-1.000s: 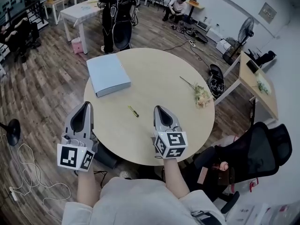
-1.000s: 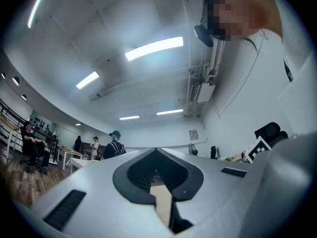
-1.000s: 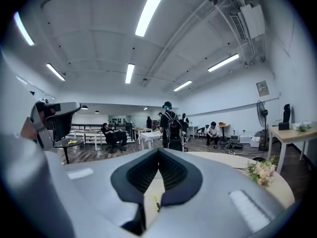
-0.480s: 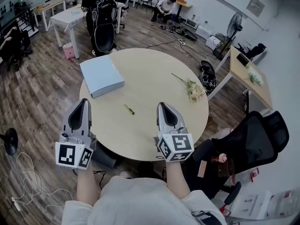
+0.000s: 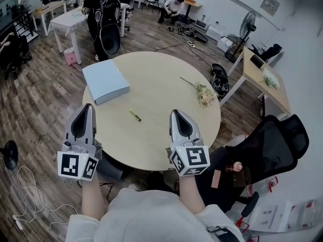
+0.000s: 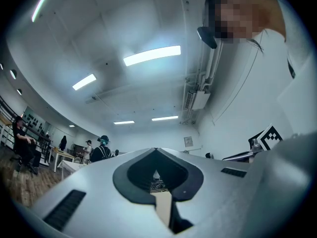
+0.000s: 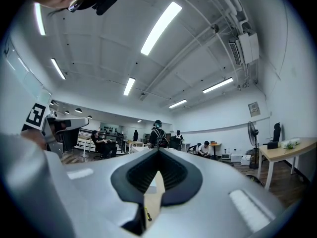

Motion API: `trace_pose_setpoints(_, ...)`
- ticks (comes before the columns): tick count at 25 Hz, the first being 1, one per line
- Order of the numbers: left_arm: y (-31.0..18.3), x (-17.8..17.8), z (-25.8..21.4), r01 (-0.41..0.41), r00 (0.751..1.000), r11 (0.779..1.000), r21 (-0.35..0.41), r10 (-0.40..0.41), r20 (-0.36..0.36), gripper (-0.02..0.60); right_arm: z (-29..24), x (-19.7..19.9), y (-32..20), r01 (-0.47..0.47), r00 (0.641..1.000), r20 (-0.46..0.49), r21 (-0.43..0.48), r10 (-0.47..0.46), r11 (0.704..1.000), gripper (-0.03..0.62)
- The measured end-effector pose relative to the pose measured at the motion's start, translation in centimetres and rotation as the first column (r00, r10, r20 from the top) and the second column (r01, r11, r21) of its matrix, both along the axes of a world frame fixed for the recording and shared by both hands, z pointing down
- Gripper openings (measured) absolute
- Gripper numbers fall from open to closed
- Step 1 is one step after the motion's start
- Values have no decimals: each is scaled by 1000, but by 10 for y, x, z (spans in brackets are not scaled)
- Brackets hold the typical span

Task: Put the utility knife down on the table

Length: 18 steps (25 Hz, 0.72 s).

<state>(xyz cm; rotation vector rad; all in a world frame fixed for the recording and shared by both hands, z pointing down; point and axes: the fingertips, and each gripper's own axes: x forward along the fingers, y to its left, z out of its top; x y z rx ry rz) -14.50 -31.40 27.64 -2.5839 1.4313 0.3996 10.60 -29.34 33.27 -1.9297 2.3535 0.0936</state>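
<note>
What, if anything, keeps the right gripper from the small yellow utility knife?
Probably nothing, so yes: the small yellow utility knife lies alone on the round table, ahead-left of the right gripper, whose jaws are shut.

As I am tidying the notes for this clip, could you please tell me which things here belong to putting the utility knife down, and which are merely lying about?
Belonging to the job:
utility knife, lying on the table
left claw and right claw, both shut and empty

Just lying about:
blue folder
flowers
</note>
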Motion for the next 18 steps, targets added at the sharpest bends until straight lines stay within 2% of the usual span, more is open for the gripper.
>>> trace_pose_setpoints(18, 3, 18, 4, -20, 1000, 1000, -11, 20, 7, 8, 1, 10, 6, -14, 1000, 18, 10, 14, 1000, 11)
